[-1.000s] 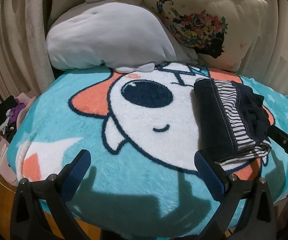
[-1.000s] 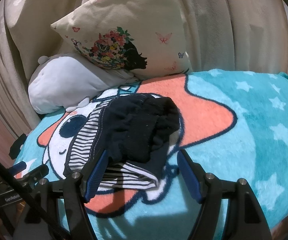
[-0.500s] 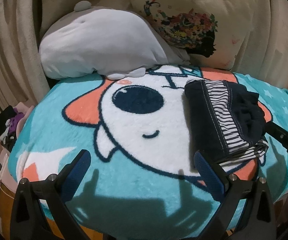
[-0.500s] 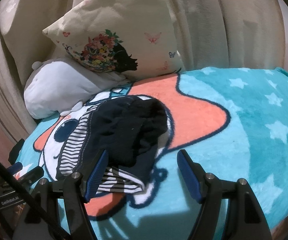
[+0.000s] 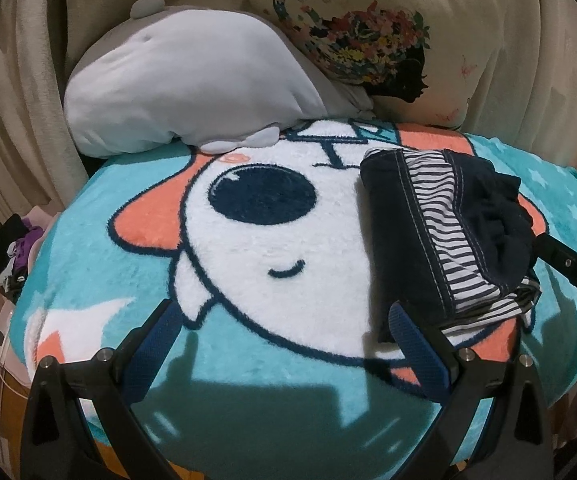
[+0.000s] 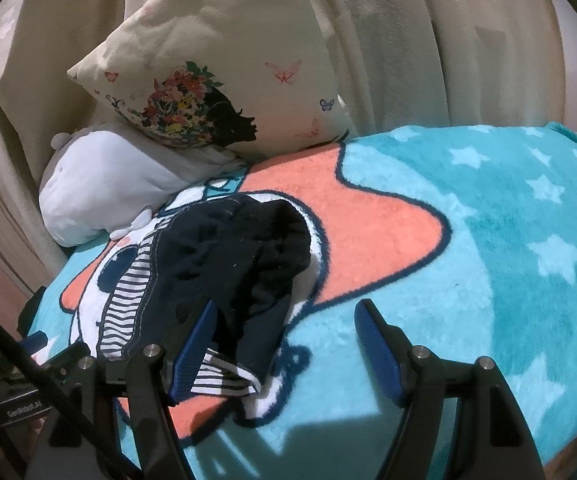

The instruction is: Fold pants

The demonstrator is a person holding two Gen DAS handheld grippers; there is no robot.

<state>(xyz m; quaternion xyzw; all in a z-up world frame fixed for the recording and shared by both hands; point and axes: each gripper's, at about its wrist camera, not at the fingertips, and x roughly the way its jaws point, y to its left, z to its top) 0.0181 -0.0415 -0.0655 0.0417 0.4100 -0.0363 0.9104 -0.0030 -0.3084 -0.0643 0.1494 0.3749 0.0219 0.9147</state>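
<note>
1. The pants (image 5: pixel 444 236) lie as a compact folded bundle on the teal cartoon blanket (image 5: pixel 248 400), dark navy with a striped inner band showing along the edge. Judging by that shape, the folding looks essentially done.
2. What may be left is tidying: in the right wrist view the top layer of the pants (image 6: pixel 228 268) is bunched and wrinkled, and a striped edge sticks out at the near end.
3. The left gripper (image 5: pixel 284 344) is wide open and holds nothing; its right finger sits just beside the near corner of the bundle, though whether it touches the cloth is hard to tell.
4. The right gripper (image 6: pixel 284 348) is likewise spread wide and empty, its left finger close over the near end of the pants.
5. The blanket is plush, printed with a white cartoon face, orange shapes and pale stars, and covers a bed or sofa.
6. Behind it rest a grey plush toy (image 5: pixel 192 88) and a cream floral cushion (image 5: pixel 368 32), against beige curtain-like drapery (image 6: pixel 428 40).
7. A small pile of dark clothing (image 5: pixel 4 252) sits off the left edge.
</note>
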